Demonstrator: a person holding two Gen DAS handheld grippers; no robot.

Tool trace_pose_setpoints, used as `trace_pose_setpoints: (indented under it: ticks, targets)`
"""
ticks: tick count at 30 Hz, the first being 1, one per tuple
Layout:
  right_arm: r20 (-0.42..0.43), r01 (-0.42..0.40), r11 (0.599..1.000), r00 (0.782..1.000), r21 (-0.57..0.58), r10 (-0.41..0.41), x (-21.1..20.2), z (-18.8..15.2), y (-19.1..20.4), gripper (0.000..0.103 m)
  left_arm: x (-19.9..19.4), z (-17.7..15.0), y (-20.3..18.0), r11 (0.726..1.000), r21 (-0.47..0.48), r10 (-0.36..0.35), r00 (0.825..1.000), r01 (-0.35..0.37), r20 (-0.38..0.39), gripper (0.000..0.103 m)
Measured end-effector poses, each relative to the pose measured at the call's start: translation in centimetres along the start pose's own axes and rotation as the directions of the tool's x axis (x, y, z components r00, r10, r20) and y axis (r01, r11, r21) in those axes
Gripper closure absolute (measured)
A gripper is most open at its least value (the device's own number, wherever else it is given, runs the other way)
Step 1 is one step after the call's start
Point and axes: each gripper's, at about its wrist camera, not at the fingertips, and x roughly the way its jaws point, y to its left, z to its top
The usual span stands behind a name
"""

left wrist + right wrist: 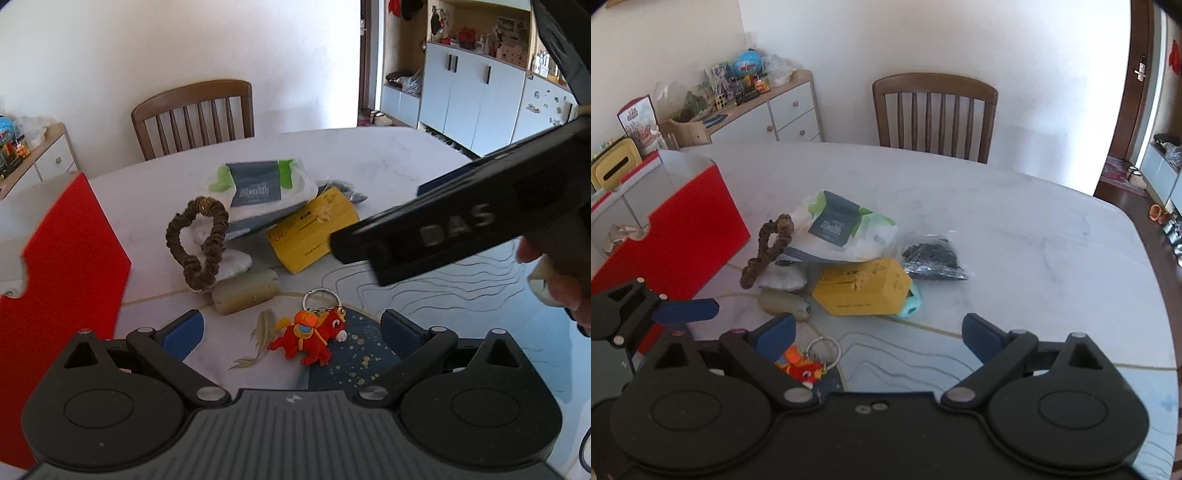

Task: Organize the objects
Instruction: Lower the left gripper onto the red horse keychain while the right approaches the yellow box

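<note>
A red horse keychain [310,338] with a metal ring lies on the table between the fingers of my open left gripper [291,330]; it also shows in the right wrist view [803,363]. Behind it sit a beige cork-like roll [245,291], a brown scrunchie [201,242], a tissue pack [258,188], a yellow box [314,229] and a black packet [932,258]. My right gripper [879,332] is open and empty above the table, right of the left gripper [685,310]. A red storage box [683,236] stands at the left.
A wooden chair [936,114] stands behind the white marble table [1034,221]. A teal object [910,301] peeks from under the yellow box. A sideboard [768,107] with clutter is at the far left. A patterned mat [461,280] covers the near table.
</note>
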Motion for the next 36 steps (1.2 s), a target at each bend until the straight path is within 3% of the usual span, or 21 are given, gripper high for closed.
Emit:
trace_pose_setpoints:
  ticks: [8,10,17,21,27,29,30,31,34,36]
  targets:
    - [-0.017,0.018,0.999,1.000,-0.049,-0.019,2.6,0.6,1.5,0.013,1.7,-0.6,-0.6,1.000,0.002,0.006,1.000,-0.006,-0.026,0.002]
    - [-0.015,0.025,0.998,1.000,-0.049,-0.026,3.0,0.8,1.8,0.019,2.0,-0.8,-0.7,1.000,0.004,0.012,0.999,-0.011,-0.034,0.004]
    - [-0.013,0.023,0.999,1.000,-0.035,-0.023,3.9,1.5,2.5,0.020,2.3,-1.1,-1.0,1.000,-0.004,0.012,0.999,-0.012,-0.039,0.016]
    - [-0.021,0.050,0.998,0.998,-0.046,-0.051,4.4,1.7,3.0,0.025,2.1,-1.0,-1.2,1.000,-0.009,0.001,0.999,-0.001,-0.039,0.035]
    - [-0.031,0.054,0.998,0.998,-0.044,-0.056,4.4,1.8,3.1,0.029,1.9,-0.7,-1.3,1.000,-0.017,-0.008,0.999,0.007,-0.048,0.051]
    - [-0.025,0.059,0.997,0.998,-0.044,-0.060,4.1,1.8,3.2,0.042,1.8,-0.6,-1.2,1.000,-0.019,-0.011,0.999,0.010,-0.052,0.051]
    - [-0.039,0.052,0.998,0.998,-0.040,-0.054,4.2,1.8,3.1,0.060,1.8,-0.6,-1.3,1.000,-0.016,-0.007,0.999,0.006,-0.052,0.051]
    - [-0.060,0.038,0.999,0.997,-0.025,-0.039,4.3,1.8,2.9,0.067,1.8,-0.6,-1.3,1.000,-0.012,-0.002,0.999,0.001,-0.052,0.051]
    - [-0.078,0.025,1.000,0.997,-0.001,-0.025,4.2,1.5,2.5,0.075,1.6,-0.7,-1.3,1.000,-0.013,-0.005,0.998,0.004,-0.057,0.051]
    - [-0.077,0.019,1.000,0.997,0.012,-0.018,4.0,1.4,2.3,0.075,1.3,-0.8,-1.1,1.000,-0.020,-0.006,0.998,0.005,-0.056,0.051]
